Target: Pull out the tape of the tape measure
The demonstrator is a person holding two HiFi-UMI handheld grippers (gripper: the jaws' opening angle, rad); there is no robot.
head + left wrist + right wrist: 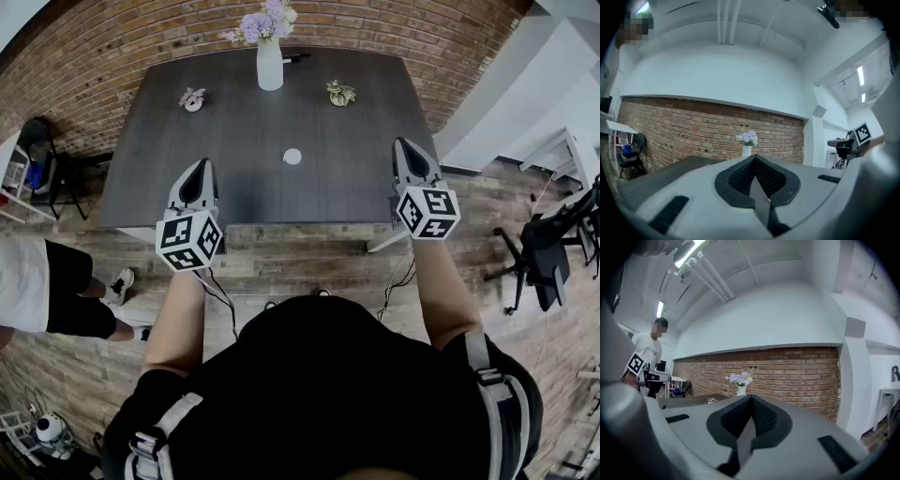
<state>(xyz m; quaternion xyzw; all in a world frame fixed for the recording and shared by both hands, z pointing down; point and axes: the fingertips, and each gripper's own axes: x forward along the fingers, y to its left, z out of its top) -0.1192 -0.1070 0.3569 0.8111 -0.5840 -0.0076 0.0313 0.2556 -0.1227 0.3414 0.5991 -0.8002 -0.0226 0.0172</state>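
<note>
You're holding the left tongs (pixel 201 167) and right tongs (pixel 403 148) level at the near edge of the counter (pixel 244 141), both pressed together on nothing, probably just lining up. The little white round tape measure (pixel 292 157) is sitting mid-counter ahead, untouched, tape not out yet

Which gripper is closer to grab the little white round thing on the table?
Probably left: the left gripper looks slightly nearer the white round thing than the right gripper. Both are shut, empty.
</note>
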